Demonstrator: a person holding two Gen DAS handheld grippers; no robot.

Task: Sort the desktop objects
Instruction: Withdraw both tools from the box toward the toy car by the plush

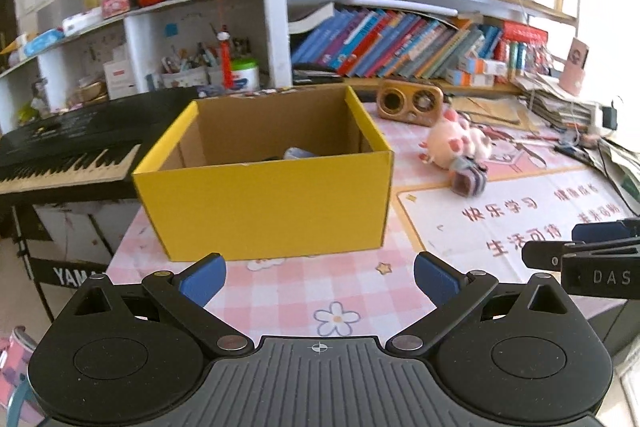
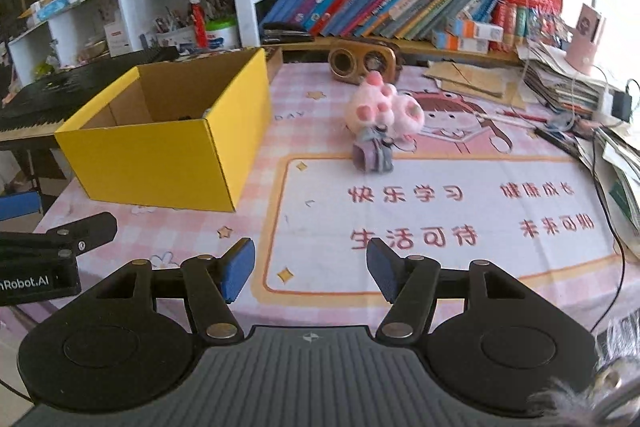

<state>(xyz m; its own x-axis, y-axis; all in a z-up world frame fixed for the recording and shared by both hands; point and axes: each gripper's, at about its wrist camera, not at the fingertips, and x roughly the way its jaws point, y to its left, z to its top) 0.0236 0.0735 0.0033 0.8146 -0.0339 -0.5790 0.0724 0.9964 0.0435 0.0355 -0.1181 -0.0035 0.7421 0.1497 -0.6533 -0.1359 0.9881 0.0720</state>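
Note:
A yellow cardboard box point(image 1: 264, 203) stands open on the pink checked tablecloth point(image 1: 288, 291); something small and pale lies inside it point(image 1: 298, 151). The box also shows in the right wrist view point(image 2: 160, 159). A pink plush toy point(image 2: 384, 107) and a small purple object point(image 2: 372, 155) lie right of the box; both show in the left wrist view, the plush point(image 1: 456, 143) and the purple object point(image 1: 468, 181). My left gripper point(image 1: 320, 279) is open and empty just in front of the box. My right gripper point(image 2: 310, 269) is open and empty over the mat, short of the purple object.
A wooden radio-shaped speaker point(image 2: 362, 61) sits at the back of the table. Stacks of papers and cables point(image 2: 580, 95) crowd the right side. A black keyboard point(image 1: 60, 151) stands left of the table. Bookshelves point(image 2: 400, 7) fill the back.

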